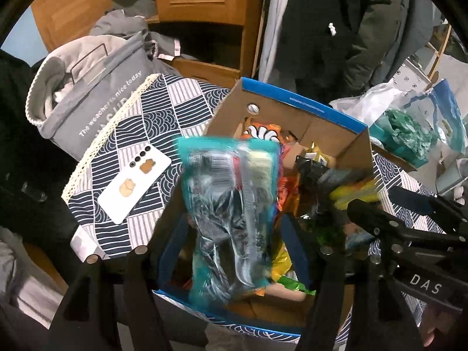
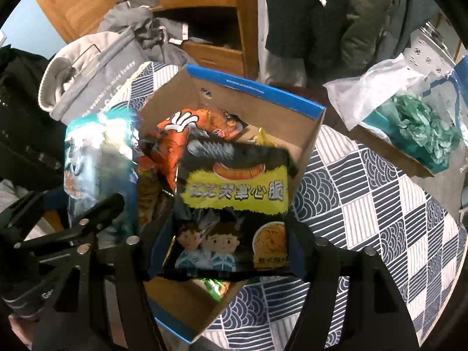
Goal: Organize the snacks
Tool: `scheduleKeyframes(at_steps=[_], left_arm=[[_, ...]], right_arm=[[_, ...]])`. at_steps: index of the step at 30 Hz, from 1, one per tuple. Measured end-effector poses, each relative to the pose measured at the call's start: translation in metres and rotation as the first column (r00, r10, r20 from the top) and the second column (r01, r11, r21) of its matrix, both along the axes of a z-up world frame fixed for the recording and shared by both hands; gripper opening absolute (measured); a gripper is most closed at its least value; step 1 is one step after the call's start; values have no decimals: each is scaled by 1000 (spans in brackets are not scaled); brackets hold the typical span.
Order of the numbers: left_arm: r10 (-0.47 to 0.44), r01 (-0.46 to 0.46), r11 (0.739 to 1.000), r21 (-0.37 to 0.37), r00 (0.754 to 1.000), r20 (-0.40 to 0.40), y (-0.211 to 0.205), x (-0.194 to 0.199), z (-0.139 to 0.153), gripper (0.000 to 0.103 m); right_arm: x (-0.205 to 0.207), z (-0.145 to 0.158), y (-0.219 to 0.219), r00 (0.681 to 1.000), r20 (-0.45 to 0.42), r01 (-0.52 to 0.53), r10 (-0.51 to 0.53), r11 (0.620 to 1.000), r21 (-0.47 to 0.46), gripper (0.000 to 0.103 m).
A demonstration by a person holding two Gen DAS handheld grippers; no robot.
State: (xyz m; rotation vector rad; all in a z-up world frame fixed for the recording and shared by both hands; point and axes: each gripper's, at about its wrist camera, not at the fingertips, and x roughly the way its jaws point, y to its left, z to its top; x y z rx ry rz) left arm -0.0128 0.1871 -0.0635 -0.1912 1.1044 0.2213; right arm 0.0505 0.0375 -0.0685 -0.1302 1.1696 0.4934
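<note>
A cardboard box (image 1: pixel 292 99) (image 2: pixel 257 87) with a blue rim stands on the patterned tablecloth (image 1: pixel 163 111), filled with several snack packs. Over it, a blurred teal snack bag (image 1: pixel 231 219) hangs between the fingers of my left gripper (image 1: pixel 234 231). Its edges show a slight gap to the blue pads, so this gripper looks open. A black and yellow snack bag (image 2: pixel 234 204) lies between the fingers of my right gripper (image 2: pixel 226 234), its far end resting on an orange pack (image 2: pixel 175 143). These jaws stand wide and look open. The right gripper (image 1: pixel 389 204) sits beside the left one.
A white phone (image 1: pixel 134 184) lies on the cloth left of the box. A grey fabric basket (image 1: pixel 87 96) of clothes stands behind it. At the right sits a plastic bag with teal contents (image 2: pixel 418 125). Wooden cabinets and hanging coats are behind.
</note>
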Motion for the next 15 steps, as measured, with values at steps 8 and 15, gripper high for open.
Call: scheduleKeyframes(at_steps=[8,15], left_arm=[[-11,10,1000,12,999,43,1,-8,21,78],[-35,30,998,61,995,89,-5,-13,43,81]], right_arm=[[-4,17,0,998,67,14,-13,1000,-18,77],[-18,48,-4,984,176,17,-11,999,-37,77]])
